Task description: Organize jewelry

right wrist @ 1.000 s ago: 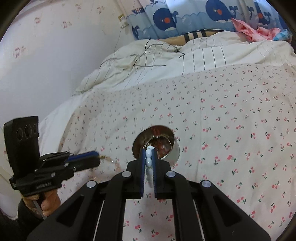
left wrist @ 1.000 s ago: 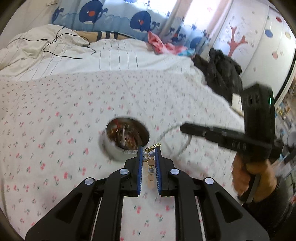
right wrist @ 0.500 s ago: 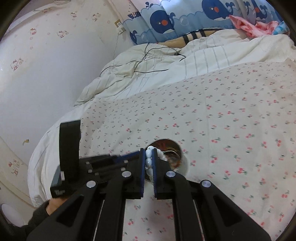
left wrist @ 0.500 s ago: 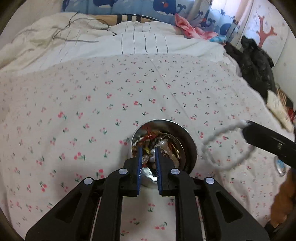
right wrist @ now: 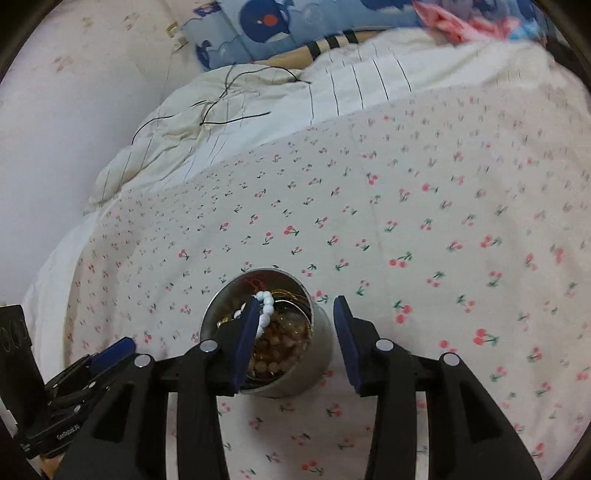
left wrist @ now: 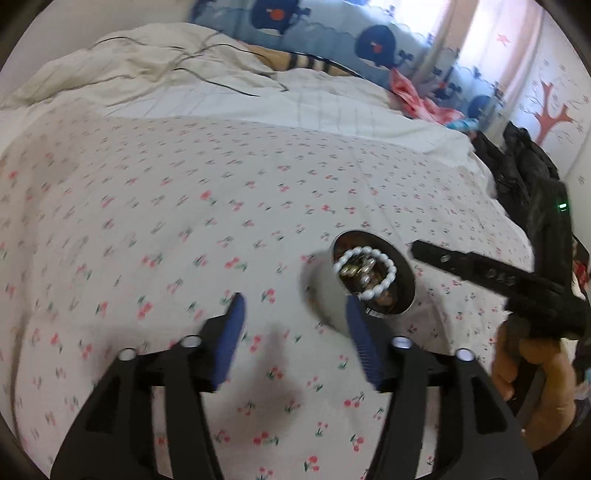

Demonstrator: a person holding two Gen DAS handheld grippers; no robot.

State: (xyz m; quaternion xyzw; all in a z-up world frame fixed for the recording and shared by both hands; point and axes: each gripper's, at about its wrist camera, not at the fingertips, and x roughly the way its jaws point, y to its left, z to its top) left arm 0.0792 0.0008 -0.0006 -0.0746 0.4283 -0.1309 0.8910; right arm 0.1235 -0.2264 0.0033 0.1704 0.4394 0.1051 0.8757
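Jewelry is piled in a round shiny metal tin (right wrist: 295, 354), low centre in the right wrist view, sitting on a bedsheet (right wrist: 406, 221) printed with little red cherries. A white bead bracelet (left wrist: 364, 271) is draped across the top of the pile, over brownish beads and what looks like gold chain, though it's a bit blurry. The right gripper (right wrist: 295, 332) hangs right above the tin, its jaws opening, blue ridged pads apart; the bracelet touches the left pad but isn't pinched. The left gripper (left wrist: 295, 332) sits beside the tin at lower centre of its own view, jaws opening with nothing between them. Upper frame: a rumpled striped duvet (right wrist: 351, 85), thin black cable (right wrist: 221, 118), and blue whale-print curtain (right wrist: 266, 26).
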